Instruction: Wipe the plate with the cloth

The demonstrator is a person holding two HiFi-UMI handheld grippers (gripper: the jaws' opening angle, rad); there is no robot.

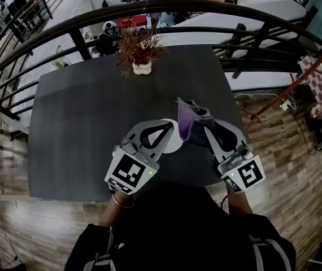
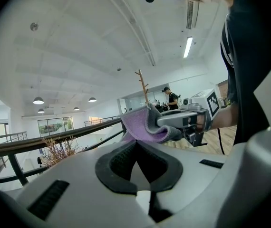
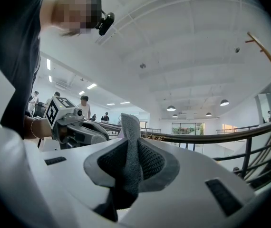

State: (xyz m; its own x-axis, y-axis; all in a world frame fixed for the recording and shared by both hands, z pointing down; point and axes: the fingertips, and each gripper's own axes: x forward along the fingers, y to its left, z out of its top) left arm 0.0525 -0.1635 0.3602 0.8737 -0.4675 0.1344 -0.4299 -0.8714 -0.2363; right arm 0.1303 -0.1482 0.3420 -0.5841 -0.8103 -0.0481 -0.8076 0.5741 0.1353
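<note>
In the head view my left gripper (image 1: 165, 129) is shut on the rim of a small white plate (image 1: 174, 139), held above the dark table (image 1: 87, 129). In the left gripper view the plate (image 2: 142, 197) shows only as a white sliver between the closed jaws of that gripper (image 2: 136, 145). Just right of it, my right gripper (image 1: 203, 126) is shut on a purple-and-grey cloth (image 1: 190, 120), which rests against the plate's upper right edge. The cloth (image 2: 142, 125) hangs from the right gripper (image 2: 183, 122) in the left gripper view. A grey fold of cloth (image 3: 130, 156) stands pinched in the right gripper (image 3: 128, 144).
A dried plant in a white pot (image 1: 141, 52) stands at the table's far edge. A black railing (image 1: 149, 7) curves behind the table, with a drop to a lower floor beyond. Wooden flooring (image 1: 274, 151) lies to the right. The left gripper (image 3: 73, 127) shows in the right gripper view.
</note>
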